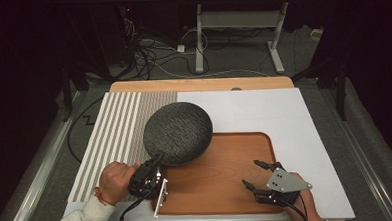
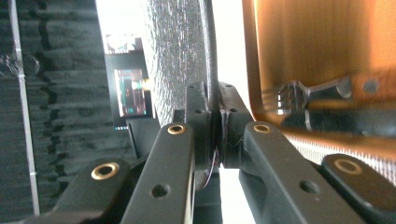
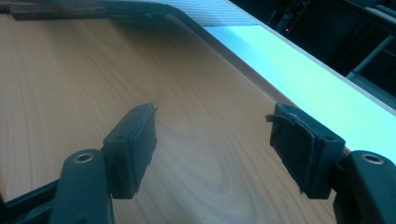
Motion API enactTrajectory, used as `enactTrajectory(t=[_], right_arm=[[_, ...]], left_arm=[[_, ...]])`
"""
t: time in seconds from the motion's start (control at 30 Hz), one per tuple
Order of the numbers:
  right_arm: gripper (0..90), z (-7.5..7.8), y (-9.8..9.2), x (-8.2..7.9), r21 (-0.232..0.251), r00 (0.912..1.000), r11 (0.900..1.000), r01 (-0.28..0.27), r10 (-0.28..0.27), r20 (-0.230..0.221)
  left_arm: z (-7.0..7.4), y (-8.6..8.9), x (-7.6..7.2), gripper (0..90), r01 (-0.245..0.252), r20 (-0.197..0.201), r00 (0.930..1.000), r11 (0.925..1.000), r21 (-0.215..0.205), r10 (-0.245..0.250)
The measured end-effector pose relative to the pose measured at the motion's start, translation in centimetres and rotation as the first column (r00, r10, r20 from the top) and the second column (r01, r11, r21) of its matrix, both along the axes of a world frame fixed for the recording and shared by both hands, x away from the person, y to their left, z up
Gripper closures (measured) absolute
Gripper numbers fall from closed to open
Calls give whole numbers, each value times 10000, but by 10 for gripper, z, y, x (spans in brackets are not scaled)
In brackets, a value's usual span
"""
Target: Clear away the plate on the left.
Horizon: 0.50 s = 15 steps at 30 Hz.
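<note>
Gripping dark round mat (image 1: 178,133) edge between left gripper (image 1: 155,162) jaws

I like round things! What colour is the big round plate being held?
Dark grey, with a rough speckled texture; the high view shows it best.

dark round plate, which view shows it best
The high view: the whole dark round plate shows there, held at its rim by the left gripper over the wooden tray. The left gripper view shows it edge-on, clamped between the jaws.
</note>
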State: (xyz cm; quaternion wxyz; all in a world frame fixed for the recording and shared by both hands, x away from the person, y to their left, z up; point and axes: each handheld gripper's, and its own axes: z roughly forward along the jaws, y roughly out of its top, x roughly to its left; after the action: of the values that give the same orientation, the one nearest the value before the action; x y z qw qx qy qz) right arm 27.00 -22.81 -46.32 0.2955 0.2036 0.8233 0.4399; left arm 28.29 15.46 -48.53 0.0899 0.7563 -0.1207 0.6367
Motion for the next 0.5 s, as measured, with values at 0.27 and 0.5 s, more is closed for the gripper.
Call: enactTrajectory(t=[0.27, 0.5], right_arm=[[320, 0, -4, -1, 22, 9998, 9998, 216, -216, -13], [320, 0, -7, 0, 24, 9996, 9996, 283, -283, 41]], left_arm=[[0, -14, -10, 832, 590, 6, 9983, 9982, 69, -590], [-2, -23, -18, 832, 1028, -25, 9947, 9945, 191, -1028]])
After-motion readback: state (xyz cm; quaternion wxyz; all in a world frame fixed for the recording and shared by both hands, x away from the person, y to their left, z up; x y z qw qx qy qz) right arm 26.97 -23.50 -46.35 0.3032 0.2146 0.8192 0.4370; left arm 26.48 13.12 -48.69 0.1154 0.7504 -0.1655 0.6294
